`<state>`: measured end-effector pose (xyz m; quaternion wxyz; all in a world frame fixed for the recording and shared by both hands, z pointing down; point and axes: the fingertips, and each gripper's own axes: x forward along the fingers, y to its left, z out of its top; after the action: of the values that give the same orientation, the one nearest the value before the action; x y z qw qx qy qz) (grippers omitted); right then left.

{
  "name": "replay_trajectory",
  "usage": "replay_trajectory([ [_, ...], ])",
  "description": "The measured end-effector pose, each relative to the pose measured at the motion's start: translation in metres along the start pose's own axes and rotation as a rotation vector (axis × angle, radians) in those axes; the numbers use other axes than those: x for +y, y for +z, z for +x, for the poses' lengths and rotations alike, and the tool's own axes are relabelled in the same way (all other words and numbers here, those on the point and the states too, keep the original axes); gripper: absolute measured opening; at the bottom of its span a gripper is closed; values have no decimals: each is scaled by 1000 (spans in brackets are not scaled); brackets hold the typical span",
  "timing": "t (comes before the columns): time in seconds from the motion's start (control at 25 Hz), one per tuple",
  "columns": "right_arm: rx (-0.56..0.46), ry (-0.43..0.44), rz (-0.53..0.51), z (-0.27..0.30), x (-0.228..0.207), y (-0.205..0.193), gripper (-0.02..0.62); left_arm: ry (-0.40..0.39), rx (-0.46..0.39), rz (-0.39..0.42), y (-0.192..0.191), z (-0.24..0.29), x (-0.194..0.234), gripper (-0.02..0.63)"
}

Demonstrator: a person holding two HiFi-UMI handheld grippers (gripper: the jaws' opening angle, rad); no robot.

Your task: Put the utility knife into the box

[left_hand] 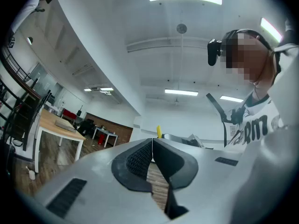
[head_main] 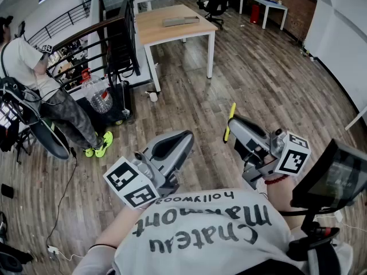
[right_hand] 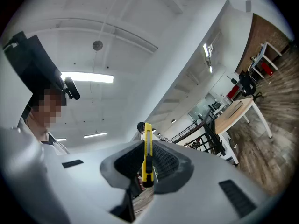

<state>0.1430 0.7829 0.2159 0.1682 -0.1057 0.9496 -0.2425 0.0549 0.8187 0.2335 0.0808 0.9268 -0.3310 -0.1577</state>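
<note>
A yellow utility knife (right_hand: pixel 147 154) stands upright between the jaws of my right gripper (right_hand: pixel 147 164), which is shut on it. In the head view the utility knife (head_main: pixel 229 122) sticks out past the tip of the right gripper (head_main: pixel 236 128), held up near the chest and tilted upward. My left gripper (head_main: pixel 182 140) is also raised beside it, shut with nothing between its pads (left_hand: pixel 140 158). From the left gripper view the knife's yellow tip (left_hand: pixel 159 131) shows beyond the jaws. No box is in view.
A wooden table (head_main: pixel 172 23) with a flat grey object (head_main: pixel 180 21) stands ahead on the plank floor. A person (head_main: pixel 34 79) stands at the left by a black railing (head_main: pixel 86 36). Desks and a chair (head_main: pixel 217 2) are at the far wall.
</note>
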Motion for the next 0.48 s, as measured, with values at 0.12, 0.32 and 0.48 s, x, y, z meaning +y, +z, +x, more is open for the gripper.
replay_trajectory([
  [0.12,4,0,-1,6,-7,-6,57,0,-3,-1,-3,-3,9,8],
  [0.32,5,5,4,11,-10,-4,57,-1,-4,-2,-1,-1,15,8],
  [0.48,-7,11,19,16,-16,-6,57,4,-7,2,-1,-3,24,8],
])
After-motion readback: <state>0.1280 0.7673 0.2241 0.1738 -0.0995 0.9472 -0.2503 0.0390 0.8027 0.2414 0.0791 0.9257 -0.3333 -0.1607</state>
